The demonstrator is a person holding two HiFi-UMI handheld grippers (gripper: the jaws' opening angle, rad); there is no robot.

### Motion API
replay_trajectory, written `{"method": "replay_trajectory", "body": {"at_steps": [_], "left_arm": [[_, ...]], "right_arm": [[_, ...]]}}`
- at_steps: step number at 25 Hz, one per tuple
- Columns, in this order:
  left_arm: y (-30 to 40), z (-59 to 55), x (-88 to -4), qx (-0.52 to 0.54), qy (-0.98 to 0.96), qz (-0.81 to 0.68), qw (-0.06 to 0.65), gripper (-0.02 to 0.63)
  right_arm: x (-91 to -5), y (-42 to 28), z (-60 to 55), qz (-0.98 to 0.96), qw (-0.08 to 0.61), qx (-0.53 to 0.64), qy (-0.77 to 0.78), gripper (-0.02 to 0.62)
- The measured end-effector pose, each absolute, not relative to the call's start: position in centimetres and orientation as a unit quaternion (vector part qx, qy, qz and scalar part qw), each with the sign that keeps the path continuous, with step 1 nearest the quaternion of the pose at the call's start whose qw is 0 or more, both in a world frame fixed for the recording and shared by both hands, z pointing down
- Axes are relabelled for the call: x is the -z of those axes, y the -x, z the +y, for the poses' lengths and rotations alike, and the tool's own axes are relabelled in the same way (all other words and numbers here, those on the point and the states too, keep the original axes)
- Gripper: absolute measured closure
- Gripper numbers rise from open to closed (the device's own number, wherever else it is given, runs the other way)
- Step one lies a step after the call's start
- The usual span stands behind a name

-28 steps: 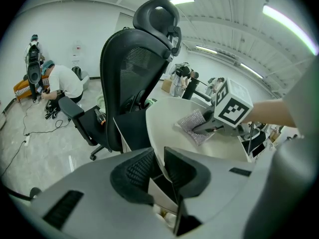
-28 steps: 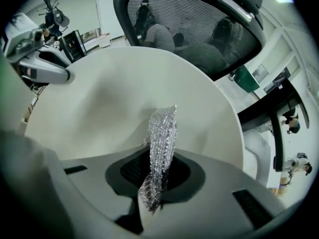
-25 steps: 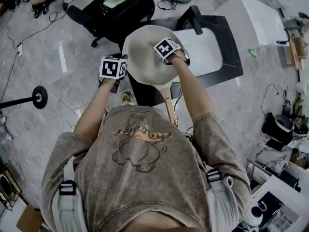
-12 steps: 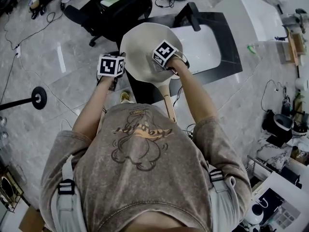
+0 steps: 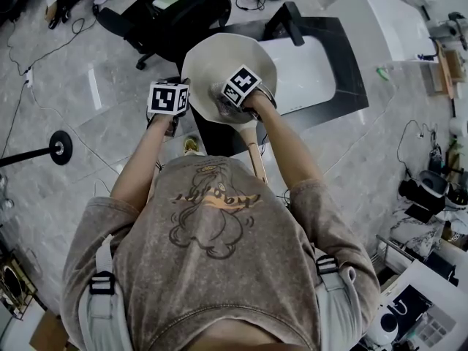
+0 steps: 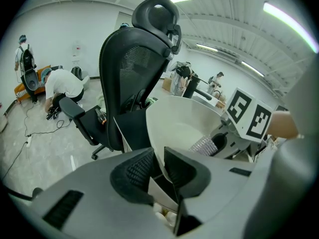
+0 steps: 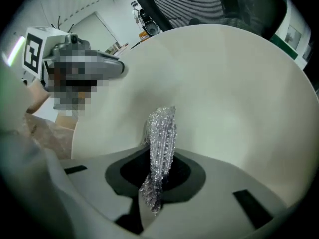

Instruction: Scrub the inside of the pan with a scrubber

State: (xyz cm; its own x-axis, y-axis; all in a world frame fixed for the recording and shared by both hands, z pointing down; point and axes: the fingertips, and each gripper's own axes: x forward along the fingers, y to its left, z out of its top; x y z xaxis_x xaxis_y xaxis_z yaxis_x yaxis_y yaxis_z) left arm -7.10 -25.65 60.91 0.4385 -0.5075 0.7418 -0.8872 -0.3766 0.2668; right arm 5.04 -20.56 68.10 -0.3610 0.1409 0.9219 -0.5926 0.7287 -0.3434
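A person in a grey-brown printed T-shirt is standing over a pale cream pan (image 5: 213,58) and holding a two-jaw gripper in each hand. The pan is sitting tilted in front of the person, with its long handle (image 5: 254,151) pointing back toward their chest.

The left gripper (image 6: 158,169) is clamping the pan's rim on the pan's left edge, with the thin wall of the pan running up between its two dark ribbed pads. The jaws are standing only slightly apart, pressed onto that rim.

The right gripper (image 7: 157,177) is reaching down into the pan from the handle side. Its jaws are closed on a silvery, glittering mesh scrubber (image 7: 162,132), which is sticking out past the fingertips. The scrubber's free end is lying against the pan's smooth inner surface, low in the bowl and toward the left gripper.

Just to the right of the pan, a black counter (image 5: 351,61) is framing a white basin (image 5: 311,75). Beyond the pan's far rim, a black mesh office chair (image 6: 142,59) is standing on the grey floor.
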Motion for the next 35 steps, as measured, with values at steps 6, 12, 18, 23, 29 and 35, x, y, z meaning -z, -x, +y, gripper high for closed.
{"method": "replay_trajectory", "body": {"at_steps": [6,12,18,23,29,35], "left_arm": [[7.1,-25.5,-61.0,-0.289,-0.778,-0.447,0.334,0.532],[7.1,-25.6,-60.8,-0.290,-0.778,-0.448,0.332,0.532],[7.2,-25.6,-60.9,-0.291,-0.777,-0.448,0.333,0.532],[7.2,-25.6,-60.9,-0.293,-0.776,-0.447,0.335,0.532],[7.1,-25.5,-60.9,-0.294,-0.776,-0.446,0.335,0.532],[7.1,-25.6,-60.9,-0.290,-0.778,-0.444,0.337,0.532]], "right_arm": [[-68.1,-1.9,-20.5,-0.772,0.521,-0.331,-0.150,0.523],[-67.3,-0.1,-20.9,-0.788,0.468,-0.367,-0.160,0.523],[-66.5,1.0,-20.7,-0.798,0.437,-0.383,-0.163,0.525],[-66.1,1.6,-21.1,-0.803,0.432,-0.375,-0.165,0.525],[-65.6,3.0,-23.6,-0.811,0.399,-0.370,-0.214,0.525],[-64.5,3.5,-25.8,-0.827,0.361,-0.348,-0.256,0.523]]}}
